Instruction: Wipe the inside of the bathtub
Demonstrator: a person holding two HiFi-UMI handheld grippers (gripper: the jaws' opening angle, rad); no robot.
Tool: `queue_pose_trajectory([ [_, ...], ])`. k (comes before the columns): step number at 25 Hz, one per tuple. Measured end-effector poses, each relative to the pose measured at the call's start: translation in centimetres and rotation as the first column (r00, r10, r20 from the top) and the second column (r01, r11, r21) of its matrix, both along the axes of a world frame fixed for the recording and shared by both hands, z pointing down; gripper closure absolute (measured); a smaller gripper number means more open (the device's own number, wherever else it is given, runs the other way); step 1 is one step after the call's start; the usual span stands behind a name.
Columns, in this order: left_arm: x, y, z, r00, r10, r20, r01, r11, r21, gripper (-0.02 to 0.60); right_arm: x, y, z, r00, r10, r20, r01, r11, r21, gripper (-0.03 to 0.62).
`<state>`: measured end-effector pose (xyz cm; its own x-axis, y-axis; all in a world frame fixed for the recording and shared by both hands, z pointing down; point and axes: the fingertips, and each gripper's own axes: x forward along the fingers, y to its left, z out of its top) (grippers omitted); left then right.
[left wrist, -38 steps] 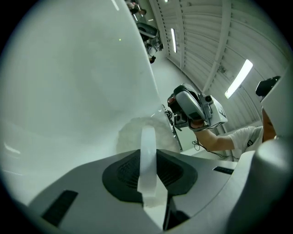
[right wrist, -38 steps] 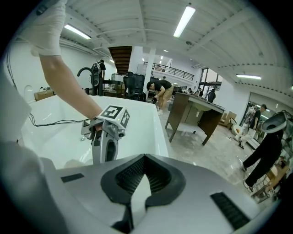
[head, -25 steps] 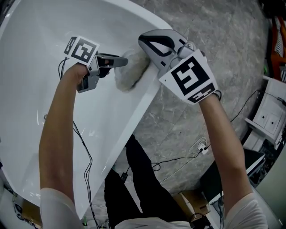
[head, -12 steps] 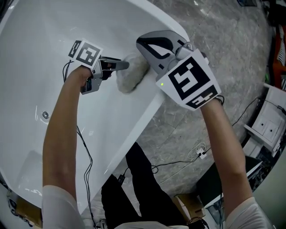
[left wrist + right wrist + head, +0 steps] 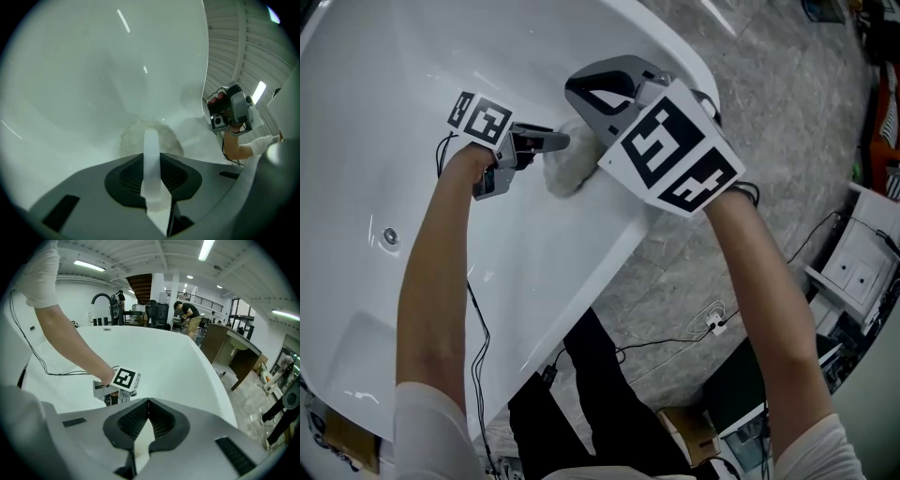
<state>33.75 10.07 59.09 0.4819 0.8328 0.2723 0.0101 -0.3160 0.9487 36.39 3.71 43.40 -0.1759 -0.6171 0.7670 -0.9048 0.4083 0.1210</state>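
Left gripper (image 5: 561,142) (jaws tight on fluffy cloth (image 5: 567,171)) inside bathtub (image 5: 394,112)

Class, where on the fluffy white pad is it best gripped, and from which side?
Grip the narrow white strip rising off the back of the pad, approaching from inside the tub. The pad lies flat on the bathtub wall, and the left gripper holds it this way.

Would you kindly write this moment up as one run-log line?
left gripper: shut on cloth | cloth: against bathtub wall | right gripper: shut, empty
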Motion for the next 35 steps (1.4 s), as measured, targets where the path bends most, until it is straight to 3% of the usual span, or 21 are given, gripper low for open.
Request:
queue_pose_trajectory([
  [17,-0.2,0.1,1.3,0.999,0.036,0.011,-0.036,0.999,0.019,0.495,2.9,-1.4,1.1,0.998,-0.063,-0.007,0.063,0.997,-0.043,0.574],
  [23,-0.1,0.1,1.6,1.000,0.013,0.006,-0.013,1.000,0.013,0.495,3.0,-1.9,2.1,0.996,-0.085,0.001,0.085,0.995,-0.059,0.574],
  [35,-0.7,0.7,1.7,0.994,0.096,0.050,-0.095,0.995,-0.021,0.495,4.5,-2.8,3.3,0.992,-0.126,0.026,0.128,0.988,-0.089,0.574],
])
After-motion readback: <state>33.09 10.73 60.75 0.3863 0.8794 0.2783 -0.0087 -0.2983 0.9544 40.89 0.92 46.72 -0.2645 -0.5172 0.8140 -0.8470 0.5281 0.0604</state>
